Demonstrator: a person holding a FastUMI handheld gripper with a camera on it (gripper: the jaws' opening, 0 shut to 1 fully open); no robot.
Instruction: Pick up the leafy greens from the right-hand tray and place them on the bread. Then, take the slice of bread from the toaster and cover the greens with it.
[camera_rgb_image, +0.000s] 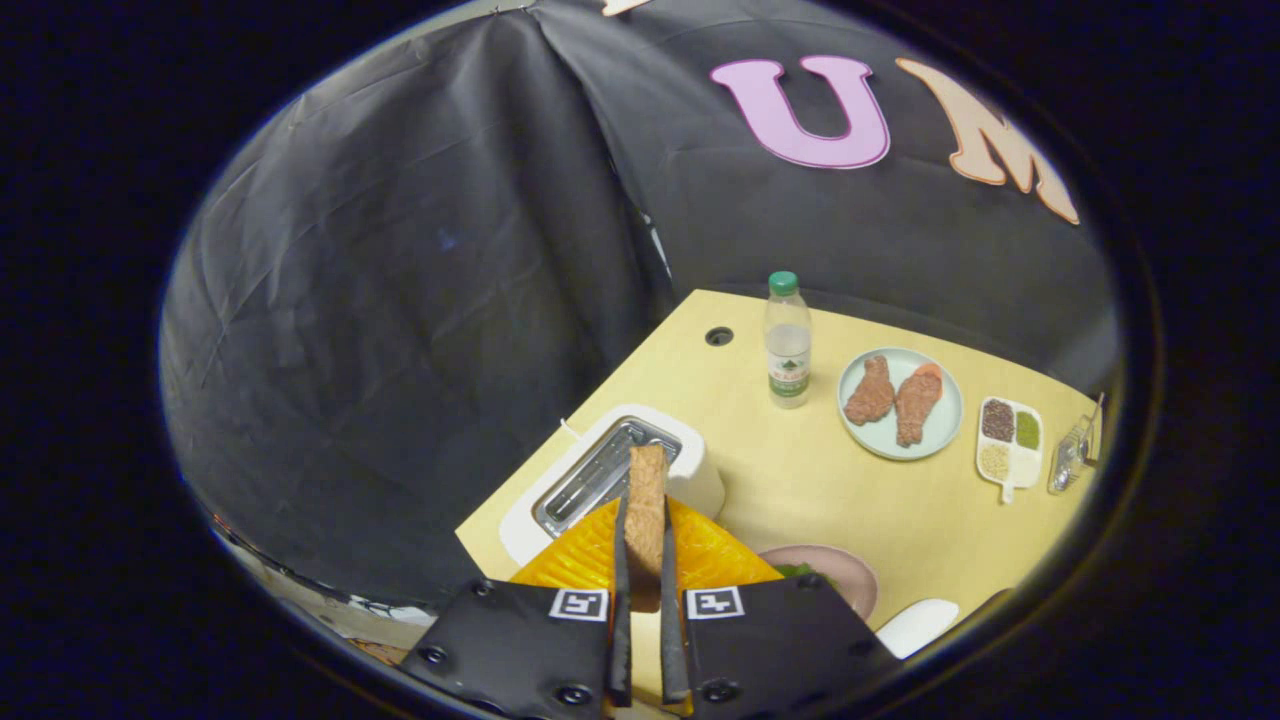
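- Black gripper (645, 560) fingers squeeze a brown bread slice (647, 510) above the white toaster (700, 470).
- Round pale-blue plate (945, 425) holds two meat pieces (893, 395).

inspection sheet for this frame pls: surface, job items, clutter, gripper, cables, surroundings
Surface: light wood table with a round hole near its far edge.
Job's things: bread slice held upright between the fingers, lifted clear of the white toaster, whose slot is empty. Greens on a pink plate just right of the fingers. Orange tray behind the slice.
Clutter: water bottle; pale plate with two pieces of meat; divided dish of seasonings; small wire rack at the table's far right; a white object near the plate.
Gripper: gripper shut on bread slice.
Cables: nothing seen.
Surroundings: black cloth wall.
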